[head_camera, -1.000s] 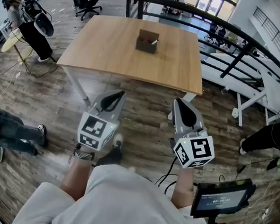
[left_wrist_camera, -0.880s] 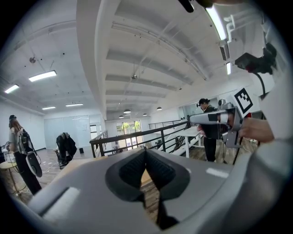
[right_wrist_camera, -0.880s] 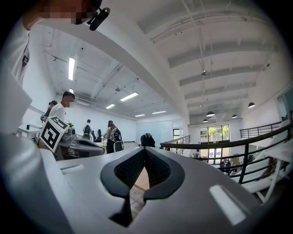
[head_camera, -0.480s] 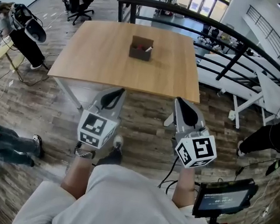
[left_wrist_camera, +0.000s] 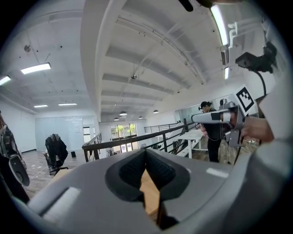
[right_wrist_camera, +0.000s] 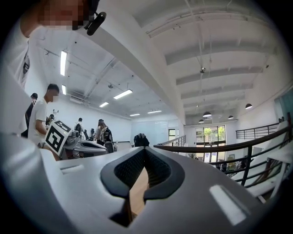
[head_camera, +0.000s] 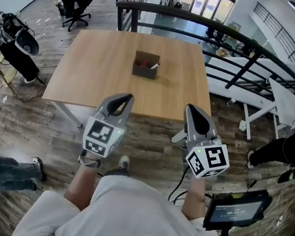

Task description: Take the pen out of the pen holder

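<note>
Midway on table (head_camera: 95, 67), pen (head_camera: 154, 66) in holder (head_camera: 143, 70), left gripper (head_camera: 124, 98), right gripper (head_camera: 190, 109) near its edge, jaws together, empty.

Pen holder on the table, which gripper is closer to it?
Left. The left gripper is short of the pen holder, slightly left; the right gripper is farther off to the right.

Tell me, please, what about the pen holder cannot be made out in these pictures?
1. Head view: the pen holder is too small; how many pens it holds is unclear, only a white pen and a red thing show.
2. Left gripper view: the body of the left hand-held gripper hides the holder; only a strip of table shows.
3. Right gripper view: the same, behind the right hand-held gripper.
</note>
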